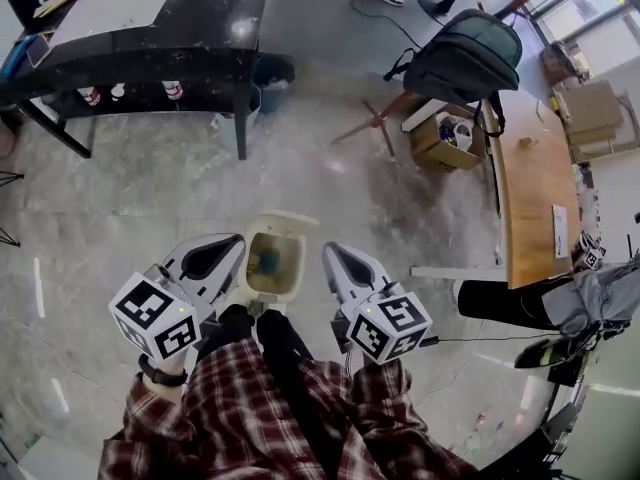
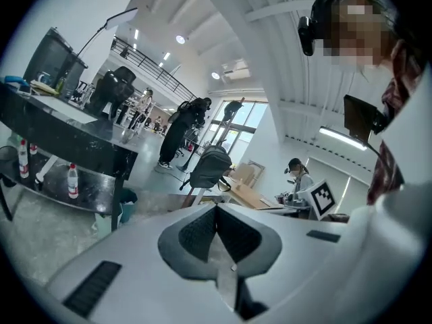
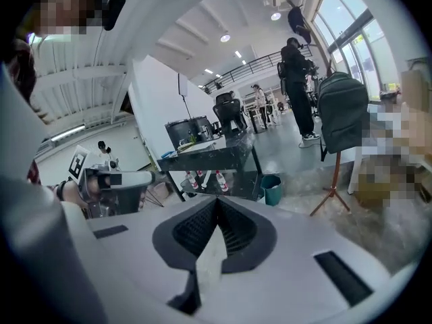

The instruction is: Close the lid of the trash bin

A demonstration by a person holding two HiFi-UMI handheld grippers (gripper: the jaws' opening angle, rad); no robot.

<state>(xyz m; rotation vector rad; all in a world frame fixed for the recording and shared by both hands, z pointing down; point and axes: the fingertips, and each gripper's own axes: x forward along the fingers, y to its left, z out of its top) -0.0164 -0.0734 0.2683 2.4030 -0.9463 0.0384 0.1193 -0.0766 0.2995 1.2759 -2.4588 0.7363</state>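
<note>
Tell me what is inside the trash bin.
The trash bin holds one blue-green item against its brownish inside; too small to identify. Anything beneath it is covered.

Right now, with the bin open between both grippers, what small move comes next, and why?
Probably move the right gripper to the lid, apparently tipped back at the far edge of the trash bin. The bin is open; the left gripper and right one flank it, shut and empty.
</note>
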